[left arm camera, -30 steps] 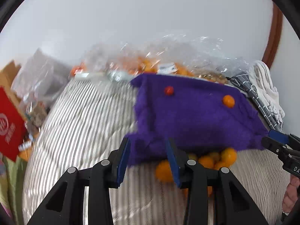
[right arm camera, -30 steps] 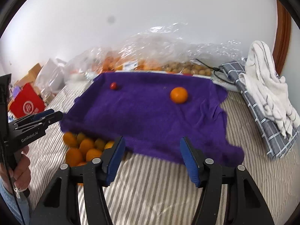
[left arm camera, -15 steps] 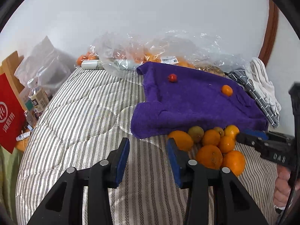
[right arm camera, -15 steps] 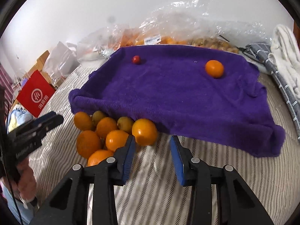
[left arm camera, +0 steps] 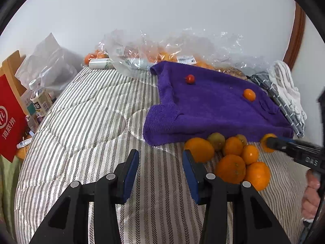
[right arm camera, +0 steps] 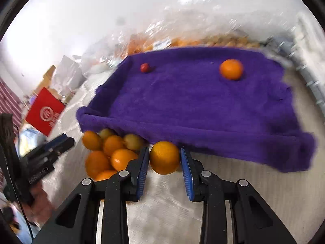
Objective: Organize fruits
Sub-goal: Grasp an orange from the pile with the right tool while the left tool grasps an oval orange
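A purple towel point(left arm camera: 213, 105) point(right arm camera: 195, 99) lies on the striped bed, with a small red fruit point(left arm camera: 190, 78) point(right arm camera: 145, 67) and one orange point(left arm camera: 249, 94) point(right arm camera: 231, 69) on it. A pile of several oranges point(left arm camera: 233, 162) point(right arm camera: 105, 152) lies at the towel's near edge. My right gripper point(right arm camera: 165, 158) is around one orange point(right arm camera: 165, 157) from the pile, its jaws close on either side with slight gaps showing. It also shows in the left wrist view point(left arm camera: 272, 142). My left gripper point(left arm camera: 160, 160) is open and empty over the bedding, left of the pile.
Clear plastic bags with more fruit point(left arm camera: 162, 55) lie along the wall behind the towel. Folded white and checked cloths point(left arm camera: 284, 89) lie at the right. A red bag point(left arm camera: 10, 118), bottles point(left arm camera: 39, 101) and clutter stand off the bed's left side.
My right gripper has moved forward and narrowed around an orange at the towel's edge. My left gripper has drawn back from the towel, still open.
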{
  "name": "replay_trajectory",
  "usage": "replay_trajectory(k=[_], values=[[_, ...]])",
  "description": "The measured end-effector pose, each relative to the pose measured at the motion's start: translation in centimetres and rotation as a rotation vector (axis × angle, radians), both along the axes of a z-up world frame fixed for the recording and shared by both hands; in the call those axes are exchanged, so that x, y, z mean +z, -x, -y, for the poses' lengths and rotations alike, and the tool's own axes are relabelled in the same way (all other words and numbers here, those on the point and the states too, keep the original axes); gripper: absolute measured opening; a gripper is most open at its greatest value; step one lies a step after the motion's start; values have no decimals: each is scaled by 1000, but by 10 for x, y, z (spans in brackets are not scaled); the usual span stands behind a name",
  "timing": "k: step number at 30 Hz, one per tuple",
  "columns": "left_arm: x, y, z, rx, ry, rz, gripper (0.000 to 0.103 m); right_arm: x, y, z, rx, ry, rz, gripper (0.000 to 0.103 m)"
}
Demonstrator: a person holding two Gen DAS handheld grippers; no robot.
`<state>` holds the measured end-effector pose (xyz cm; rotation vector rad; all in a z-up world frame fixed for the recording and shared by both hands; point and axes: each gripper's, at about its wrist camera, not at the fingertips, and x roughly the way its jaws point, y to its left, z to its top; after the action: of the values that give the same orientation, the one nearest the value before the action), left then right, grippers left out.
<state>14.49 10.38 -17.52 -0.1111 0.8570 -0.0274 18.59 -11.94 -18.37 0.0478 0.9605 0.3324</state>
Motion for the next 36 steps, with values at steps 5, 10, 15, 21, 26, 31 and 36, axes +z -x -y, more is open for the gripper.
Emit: replay_trajectory(k=[5, 10, 15, 21, 26, 31, 36], values=[[-8, -3, 4, -27, 9, -48, 42, -3, 23, 16, 29, 261, 93, 32], [-15, -5, 9, -29, -17, -75, 42, -14, 22, 23, 77, 276, 65, 32], [-15, -5, 12, -50, -24, -78, 48, -18, 19, 24, 112, 282, 86, 32], [-16, -6, 15, -82, -18, -83, 58, -19, 14, 36, 83, 176, 71, 32], [-16, -6, 22, -127, -29, -82, 57, -20, 14, 39, 67, 152, 66, 32], [-11, -9, 37, -181, -64, -49, 57, -19, 15, 32, 79, 190, 74, 32], [-8, -21, 42, -201, -86, -57, 57, -18, 14, 35, 78, 174, 69, 32]])
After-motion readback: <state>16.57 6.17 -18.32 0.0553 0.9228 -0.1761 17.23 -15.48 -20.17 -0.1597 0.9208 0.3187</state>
